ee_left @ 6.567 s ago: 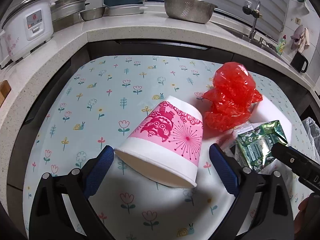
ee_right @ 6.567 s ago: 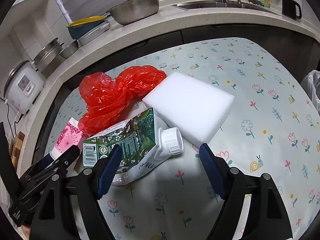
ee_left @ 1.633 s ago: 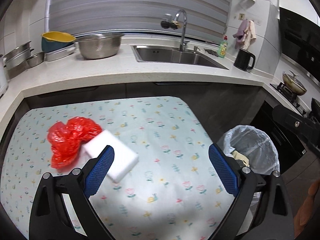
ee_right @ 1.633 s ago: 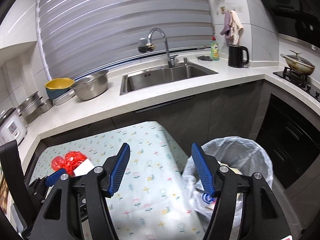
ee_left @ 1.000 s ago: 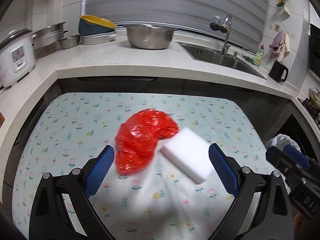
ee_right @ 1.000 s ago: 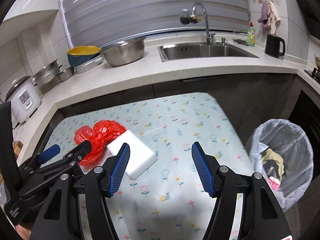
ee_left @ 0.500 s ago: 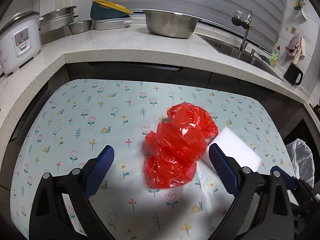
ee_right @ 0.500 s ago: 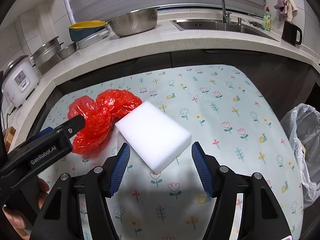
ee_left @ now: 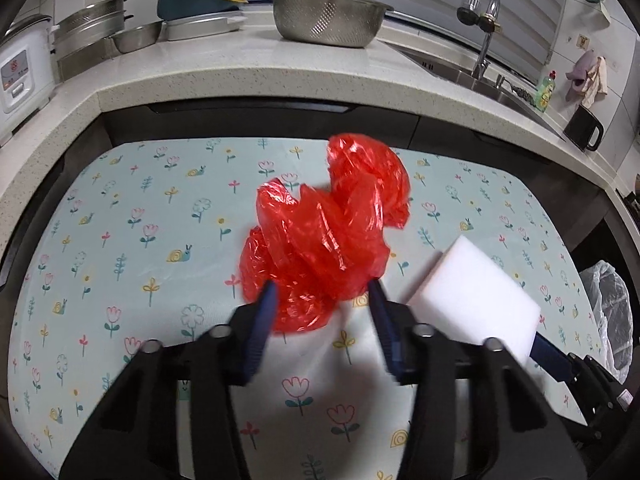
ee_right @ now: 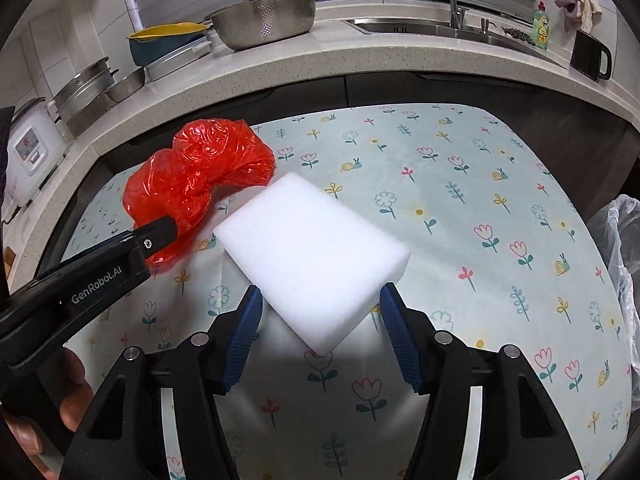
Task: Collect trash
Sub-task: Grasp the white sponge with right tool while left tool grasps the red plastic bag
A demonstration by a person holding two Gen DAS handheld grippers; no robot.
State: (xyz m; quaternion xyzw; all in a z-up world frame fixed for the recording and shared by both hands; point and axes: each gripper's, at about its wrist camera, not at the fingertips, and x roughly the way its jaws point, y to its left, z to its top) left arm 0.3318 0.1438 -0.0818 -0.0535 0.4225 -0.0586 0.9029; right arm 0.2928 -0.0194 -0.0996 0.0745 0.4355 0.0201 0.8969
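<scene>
The left gripper [ee_left: 322,300] straddles the near end of the red plastic bag [ee_left: 324,232] on the floral table [ee_left: 120,240], fingers narrowed but motion-blurred, so contact is unclear. The right gripper [ee_right: 320,312], fingers wide, flanks the white foam block's [ee_right: 312,248] near corner, just right of the bag.

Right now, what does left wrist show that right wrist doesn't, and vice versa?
Only left wrist: the left gripper from behind, its fingers around the near end of the red bag, not yet pinching.

Only right wrist: the right gripper, open, its fingers either side of the foam block's near corner; also the person's hand.

Both: bag, block, floral table, colander, bin bag.
</scene>
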